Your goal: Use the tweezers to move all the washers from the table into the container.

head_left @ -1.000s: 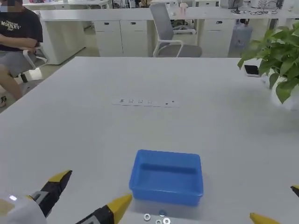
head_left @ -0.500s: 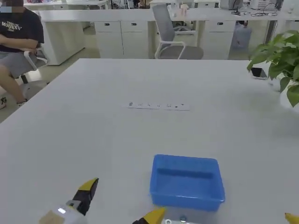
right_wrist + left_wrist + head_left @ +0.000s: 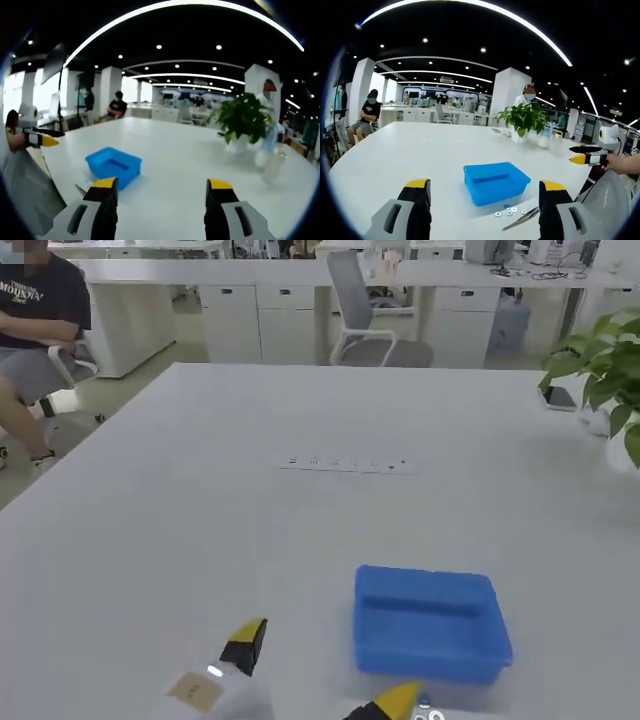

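The left gripper point(image 3: 484, 184) is held low and roughly level over the table point(image 3: 395, 155), its jaws spread wide with nothing between them. Straight ahead of it, framed by the two jaw tips, sits the blue container point(image 3: 496, 181). Nearer than the container, toward the right jaw, the washers point(image 3: 509, 212) lie in a short row on the tabletop. The tweezers point(image 3: 522, 218) lie flat just beside that right jaw, one end pointing at the washers, apart from both grippers.

In the head view the left gripper point(image 3: 320, 670) comes up from the bottom edge, angled toward the container point(image 3: 432, 623), with its right jaw tip near the container's front corner. The washers point(image 3: 430, 713) sit just past that tip.

The right gripper point(image 3: 162, 184) is carried higher and points out across the table, jaws also spread wide and empty. The container point(image 3: 113, 165) lies ahead of its left jaw, and a potted plant point(image 3: 242, 117) stands farther off beyond its right jaw. In the left gripper view the right gripper point(image 3: 574, 154) is out to the right, well apart from the container, its tips turned sideways toward the left. It is carried by a hand point(image 3: 622, 162) that reaches in from the right edge
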The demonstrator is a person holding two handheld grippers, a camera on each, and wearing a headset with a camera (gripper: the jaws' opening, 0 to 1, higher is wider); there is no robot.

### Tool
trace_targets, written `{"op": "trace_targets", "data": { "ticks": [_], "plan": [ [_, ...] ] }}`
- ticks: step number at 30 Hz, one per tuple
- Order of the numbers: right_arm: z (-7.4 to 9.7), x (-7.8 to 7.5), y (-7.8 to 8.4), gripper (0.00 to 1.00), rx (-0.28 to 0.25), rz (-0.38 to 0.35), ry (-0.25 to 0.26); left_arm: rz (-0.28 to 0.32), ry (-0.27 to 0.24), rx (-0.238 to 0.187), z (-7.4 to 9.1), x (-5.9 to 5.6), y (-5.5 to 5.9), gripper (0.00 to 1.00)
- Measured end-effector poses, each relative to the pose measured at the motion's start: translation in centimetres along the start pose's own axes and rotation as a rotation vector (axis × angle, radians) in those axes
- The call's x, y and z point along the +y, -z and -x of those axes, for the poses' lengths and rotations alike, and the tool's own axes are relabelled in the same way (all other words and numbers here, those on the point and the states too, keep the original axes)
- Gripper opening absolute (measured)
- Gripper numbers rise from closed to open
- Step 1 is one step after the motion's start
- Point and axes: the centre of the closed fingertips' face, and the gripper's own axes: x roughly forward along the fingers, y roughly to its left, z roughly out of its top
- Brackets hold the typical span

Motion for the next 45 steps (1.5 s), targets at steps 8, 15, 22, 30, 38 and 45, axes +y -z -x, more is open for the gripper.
{"op": "trace_targets", "data": {
  "ticks": [8,15,22,30,38,45],
  "plan": [
    [-0.1,1.1,1.5,0.64,0.087,0.015,-0.07,-0.147,-0.093,0.11,0.6,1.5,1.5,0.79],
    [0.2,0.6,1.3,0.59,0.065,-0.029,-0.081,-0.12,-0.076,0.129,0.7,1.1,1.6,0.7],
    [0.2,1.1,1.5,0.6,0.071,-0.069,-0.132,-0.084,-0.045,0.14,0.9,0.8,1.7,0.63],
    [0.3,2.6,2.2,0.47,0.15,-0.051,-0.222,0.0,0.141,0.236,0.9,-1.0,3.1,0.41],
    [-0.9,5.8,2.1,0.31,0.206,0.06,-0.333,-0.15,0.3,0.345,-0.2,-2.3,4.0,0.33],
    [-2.7,9.0,3.4,0.28,0.27,0.14,-0.419,-0.302,0.543,0.553,-0.7,-5.0,7.3,0.29]
  ]
}}
